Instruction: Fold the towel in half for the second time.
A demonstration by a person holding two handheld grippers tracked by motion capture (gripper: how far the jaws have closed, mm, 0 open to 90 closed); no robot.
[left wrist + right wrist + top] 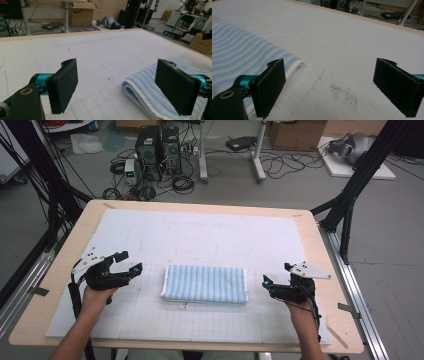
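A folded towel [205,282] with light blue and white stripes lies flat on the white gridded mat [200,235], near the table's middle. My left gripper [129,261] hovers just left of the towel, open, nothing between its pads. In the left gripper view the gripper [117,75] frames bare mat, and the towel's folded edge [140,87] lies by the right-hand pad [175,87]. My right gripper [276,273] is just right of the towel, open and holding nothing. In the right gripper view the gripper [329,72] spans mat, with the towel [242,52] behind the left-hand pad [270,87].
The mat covers most of a wooden table [320,245]. Dark specks [344,95] dot the mat near the right gripper. Beyond the table are computer towers [160,150], cables on the floor, cardboard boxes [297,135] and black frame posts [350,205] at both sides.
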